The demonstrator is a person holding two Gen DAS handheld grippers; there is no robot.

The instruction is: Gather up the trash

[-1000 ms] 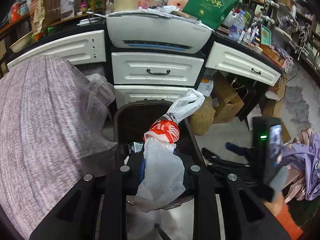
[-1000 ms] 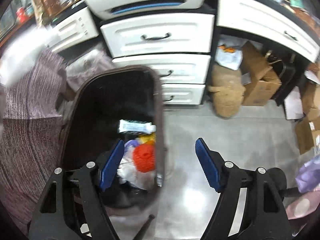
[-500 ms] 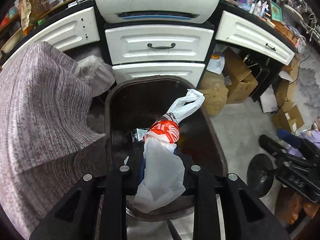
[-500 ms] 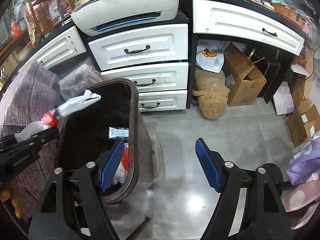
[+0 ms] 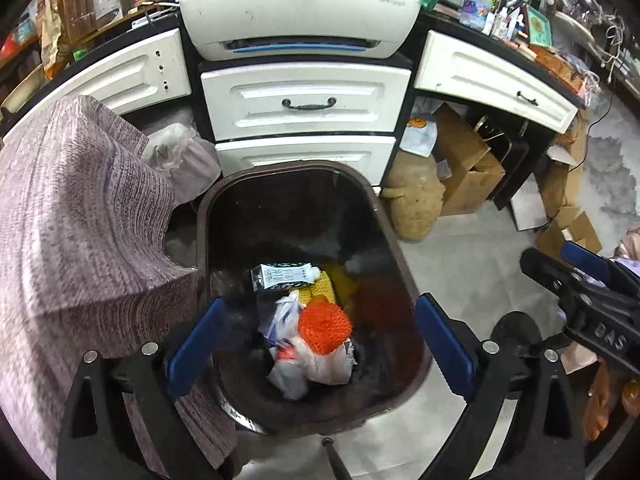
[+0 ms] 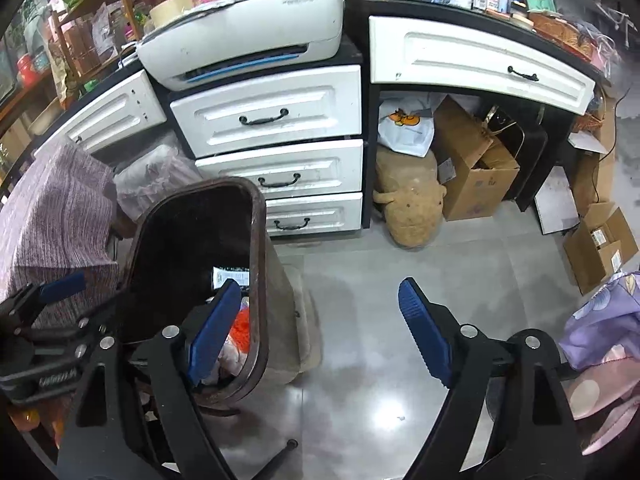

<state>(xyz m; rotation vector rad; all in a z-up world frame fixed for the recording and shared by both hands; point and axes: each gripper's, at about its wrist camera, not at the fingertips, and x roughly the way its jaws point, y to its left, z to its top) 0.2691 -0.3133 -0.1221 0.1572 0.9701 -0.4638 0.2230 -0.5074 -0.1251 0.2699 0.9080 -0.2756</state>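
Below the white drawers: everything sits on a grey tiled floor, listed from biggest to smallest.
Drawer unit: white fronts with dark handles, a white printer on top.
Purple-grey cloth: draped left of the bin, touching its rim.
Trash bin: dark brown, standing in front of the drawers with its mouth wide.
Cardboard box: under the desk to the right, beside a tan sack.
Left gripper: poised above the bin mouth, blue pads spread wide, holding nothing.
Right gripper: over the floor beside the bin, jaws spread wide, empty; its left pad overlaps the bin rim.
White plastic bag: lying on the bin bottom with an orange mesh ball on it.
Black-and-white tube: flat in the bin, just behind the bag.
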